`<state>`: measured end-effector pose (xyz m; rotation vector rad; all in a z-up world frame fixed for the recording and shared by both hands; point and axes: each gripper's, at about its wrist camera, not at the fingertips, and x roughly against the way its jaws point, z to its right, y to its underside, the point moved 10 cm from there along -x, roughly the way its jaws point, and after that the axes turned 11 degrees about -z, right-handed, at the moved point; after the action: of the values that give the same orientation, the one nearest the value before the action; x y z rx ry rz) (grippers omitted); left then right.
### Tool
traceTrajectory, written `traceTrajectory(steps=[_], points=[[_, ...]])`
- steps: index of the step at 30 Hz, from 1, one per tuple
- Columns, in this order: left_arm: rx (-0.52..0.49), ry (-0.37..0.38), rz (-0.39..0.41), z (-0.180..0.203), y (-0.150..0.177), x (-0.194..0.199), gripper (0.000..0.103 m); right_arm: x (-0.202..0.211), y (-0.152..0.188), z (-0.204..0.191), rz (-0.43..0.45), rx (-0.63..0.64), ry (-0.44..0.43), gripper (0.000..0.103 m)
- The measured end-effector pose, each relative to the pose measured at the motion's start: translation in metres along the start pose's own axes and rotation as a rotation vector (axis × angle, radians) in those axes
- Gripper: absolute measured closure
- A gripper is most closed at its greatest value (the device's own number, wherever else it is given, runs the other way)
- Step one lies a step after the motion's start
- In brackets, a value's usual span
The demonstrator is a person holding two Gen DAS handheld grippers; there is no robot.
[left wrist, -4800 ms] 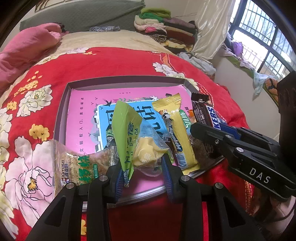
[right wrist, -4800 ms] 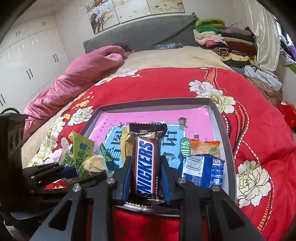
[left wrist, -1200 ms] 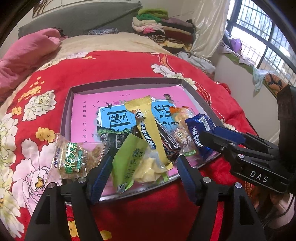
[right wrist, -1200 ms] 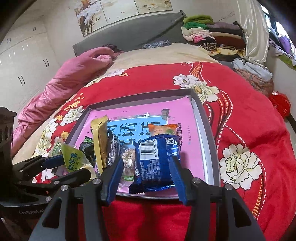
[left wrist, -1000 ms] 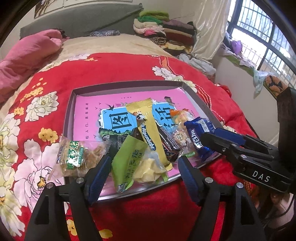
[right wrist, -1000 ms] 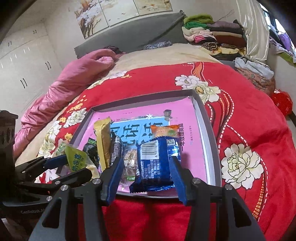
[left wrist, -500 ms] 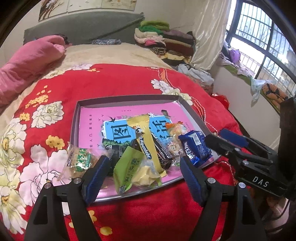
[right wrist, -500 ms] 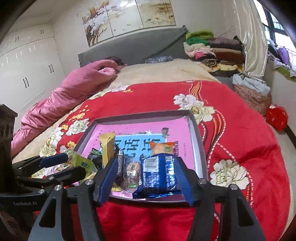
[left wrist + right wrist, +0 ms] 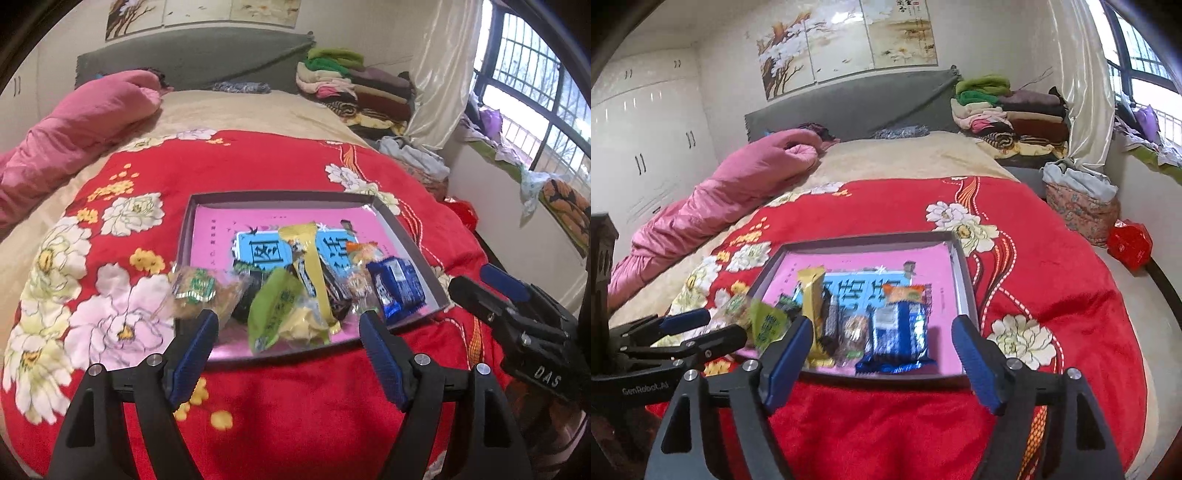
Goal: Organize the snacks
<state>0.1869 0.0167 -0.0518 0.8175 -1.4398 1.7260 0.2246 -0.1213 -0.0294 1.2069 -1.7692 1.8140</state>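
Note:
A shallow grey tray (image 9: 280, 197) with a pink and blue printed floor lies on the red flowered blanket. Several snack packets lie along its near edge: a green packet (image 9: 275, 308), a yellow bar (image 9: 312, 258), a dark bar, a blue packet (image 9: 397, 286) and an orange one (image 9: 905, 293). A clear packet of brown snacks (image 9: 197, 291) straddles the tray's left rim. My left gripper (image 9: 288, 349) hangs open above the near edge, holding nothing. My right gripper (image 9: 882, 350) is back from the blue packet (image 9: 897, 334), its jaws opening and empty.
The red blanket (image 9: 280, 406) covers the near half of the bed. A pink duvet (image 9: 731, 195) lies bunched at the far left. Folded clothes (image 9: 1008, 114) are stacked at the headboard's right. A window (image 9: 535, 92) and a cluttered sill run along the right wall.
Both grippers have pulled back and risen from the tray, so the snacks look smaller. The right jaws have spread wider. The Snickers bar and green packet gripped earlier now lie in the tray.

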Motion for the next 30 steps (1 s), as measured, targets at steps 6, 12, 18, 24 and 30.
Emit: traceTrajectory(steps=[6,12,18,24,30], points=[[0.030,-0.041,-0.008,0.000,0.027,0.016,0.023,0.012,0.032,-0.012,-0.041,0.009,-0.018,0.012],[0.044,-0.069,-0.040,0.001,0.057,0.024,0.023,0.021,0.063,-0.015,-0.093,0.003,-0.013,0.012],[0.059,-0.091,-0.022,0.004,0.079,0.041,0.023,0.033,0.078,-0.018,-0.127,-0.001,-0.024,0.012],[0.075,-0.091,-0.040,0.006,0.088,0.050,0.023,0.045,0.095,-0.023,-0.153,0.048,0.010,0.006],[0.068,-0.096,-0.034,0.011,0.090,0.061,0.023,0.058,0.094,-0.022,-0.133,0.040,0.017,0.005]])
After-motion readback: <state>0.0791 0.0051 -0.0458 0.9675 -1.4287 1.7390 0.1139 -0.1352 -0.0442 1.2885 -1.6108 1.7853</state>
